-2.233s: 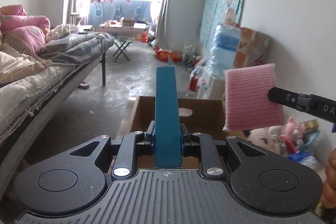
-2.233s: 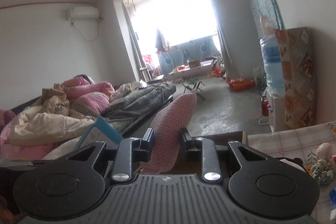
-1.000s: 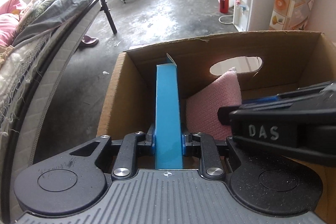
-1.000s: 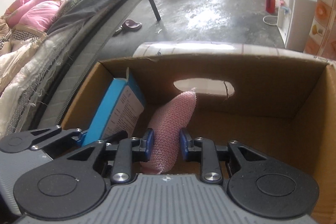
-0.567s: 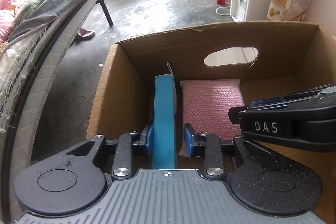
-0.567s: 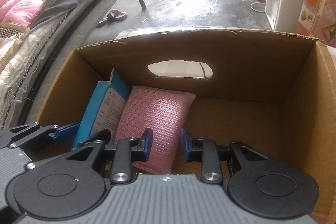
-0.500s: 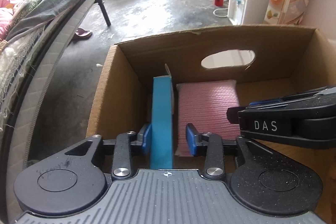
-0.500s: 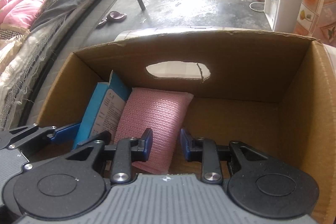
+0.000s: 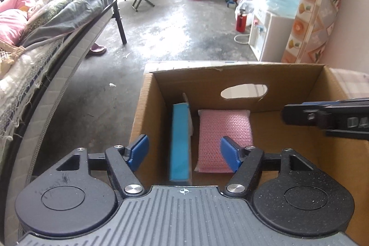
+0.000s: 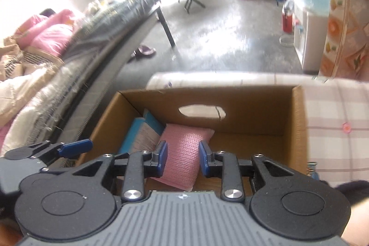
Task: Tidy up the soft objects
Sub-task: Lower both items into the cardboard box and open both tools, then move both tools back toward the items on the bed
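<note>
While both tools hang above it, the pink knitted pad (image 9: 224, 137) lies in the cardboard box (image 9: 230, 82), lower centre of the left wrist view, leaning on the blue carton (image 9: 181, 142) that stands on its narrow edge against the box's left wall. Pad and carton touch or nearly touch; a white slip shows between them.

Writing: the carton's broad face carries printed text in the right wrist view, too small and blurred to read (image 10: 144, 135). The right gripper's side reads "DA", cut off by the frame edge, at the right of the left wrist view (image 9: 322, 121).

The left gripper (image 9: 184, 151) has its jaws spread wide, having just been opening; its blue pads (image 9: 138, 149) stand clear on either side of the carton, nothing pinched. The right gripper (image 10: 182, 159) has its jaws parted narrowly, above the pad, not pressing it.

Versus a second ago: the carton was clamped upright in the left jaws and the pad squeezed on edge in the right; now both sit free in the box. Both views take in more room now: box smaller and lower in frame, more grey floor (image 9: 173, 34), the bed (image 9: 57, 22) at left and the water dispenser (image 9: 272, 34) at upper right. The right wrist view is motion-blurred.
</note>
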A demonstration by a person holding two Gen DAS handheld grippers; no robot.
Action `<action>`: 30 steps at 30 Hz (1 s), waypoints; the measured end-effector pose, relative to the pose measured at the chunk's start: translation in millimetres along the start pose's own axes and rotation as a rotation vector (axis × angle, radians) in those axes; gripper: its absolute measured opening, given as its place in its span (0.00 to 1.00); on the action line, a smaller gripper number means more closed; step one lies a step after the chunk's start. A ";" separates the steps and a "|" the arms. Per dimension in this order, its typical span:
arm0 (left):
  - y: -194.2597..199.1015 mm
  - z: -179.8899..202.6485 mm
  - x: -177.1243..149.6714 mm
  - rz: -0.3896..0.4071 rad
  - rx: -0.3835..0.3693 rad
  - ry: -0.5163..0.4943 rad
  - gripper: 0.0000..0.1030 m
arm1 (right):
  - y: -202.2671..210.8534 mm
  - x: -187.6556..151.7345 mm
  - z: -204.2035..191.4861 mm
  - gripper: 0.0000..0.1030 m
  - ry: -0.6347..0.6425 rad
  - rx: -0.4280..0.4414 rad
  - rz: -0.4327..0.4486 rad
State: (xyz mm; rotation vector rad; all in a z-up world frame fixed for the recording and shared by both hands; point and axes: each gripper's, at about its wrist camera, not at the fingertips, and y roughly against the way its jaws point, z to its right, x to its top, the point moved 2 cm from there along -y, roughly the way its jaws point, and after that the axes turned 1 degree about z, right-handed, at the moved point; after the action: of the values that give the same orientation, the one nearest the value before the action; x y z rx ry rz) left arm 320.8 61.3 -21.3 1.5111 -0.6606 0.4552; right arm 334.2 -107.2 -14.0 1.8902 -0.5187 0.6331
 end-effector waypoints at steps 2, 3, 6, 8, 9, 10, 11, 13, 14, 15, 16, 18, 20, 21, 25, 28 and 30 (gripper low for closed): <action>12.1 -2.1 -2.1 0.013 -0.006 0.005 0.74 | 23.2 -3.6 -2.6 0.33 0.016 0.014 0.044; 19.3 -2.8 -3.6 0.022 -0.008 0.005 0.75 | 35.2 -6.5 -3.6 0.37 0.026 0.021 0.069; 45.6 -3.3 -10.7 0.056 -0.019 -0.005 0.81 | 79.2 -19.8 -3.5 0.55 0.056 0.036 0.158; 66.5 -1.9 -17.6 0.088 -0.038 -0.015 0.88 | 109.9 -32.3 -0.5 0.61 0.078 0.041 0.212; 77.3 -0.7 -21.3 0.103 -0.051 -0.019 0.92 | 125.9 -39.2 1.5 0.65 0.090 0.037 0.233; 87.5 1.1 -25.2 0.113 -0.071 -0.025 0.93 | 142.6 -46.6 4.2 0.69 0.099 0.031 0.255; 98.0 3.1 -29.9 0.125 -0.093 -0.028 0.95 | 157.8 -54.6 7.0 0.72 0.106 0.025 0.276; 117.9 9.6 -40.6 0.148 -0.135 -0.033 0.96 | 187.2 -71.3 16.6 0.81 0.101 0.009 0.309; 126.9 13.0 -46.6 0.158 -0.157 -0.034 0.97 | 200.5 -79.8 21.9 0.83 0.097 -0.005 0.322; 135.0 17.3 -52.4 0.166 -0.182 -0.039 0.98 | 213.1 -88.0 27.2 0.88 0.091 -0.022 0.334; 142.5 22.2 -58.2 0.175 -0.203 -0.042 0.98 | 225.8 -96.4 32.8 0.92 0.082 -0.042 0.348; 155.4 31.9 -71.0 0.193 -0.238 -0.048 0.98 | 251.2 -114.5 44.1 0.95 0.067 -0.083 0.380; 166.1 42.2 -82.6 0.214 -0.263 -0.061 0.99 | 272.3 -132.6 53.6 0.97 0.049 -0.126 0.404; 171.8 48.0 -89.8 0.222 -0.274 -0.063 0.99 | 282.3 -142.5 58.5 0.97 0.036 -0.147 0.418; 189.4 66.8 -112.3 0.234 -0.321 -0.072 0.99 | 317.0 -180.5 74.3 1.00 -0.023 -0.212 0.477; 203.3 81.7 -129.3 0.253 -0.350 -0.093 1.00 | 342.3 -213.6 87.8 1.00 -0.059 -0.271 0.527; 210.8 92.8 -141.2 0.250 -0.386 -0.120 1.00 | 352.1 -231.8 95.2 1.00 -0.085 -0.306 0.547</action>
State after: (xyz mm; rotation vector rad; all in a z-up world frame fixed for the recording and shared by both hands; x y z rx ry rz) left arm 66.9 -6.6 41.2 1.1012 -0.9783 0.3997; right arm -40.6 -311.9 52.1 1.4890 -1.1423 0.7737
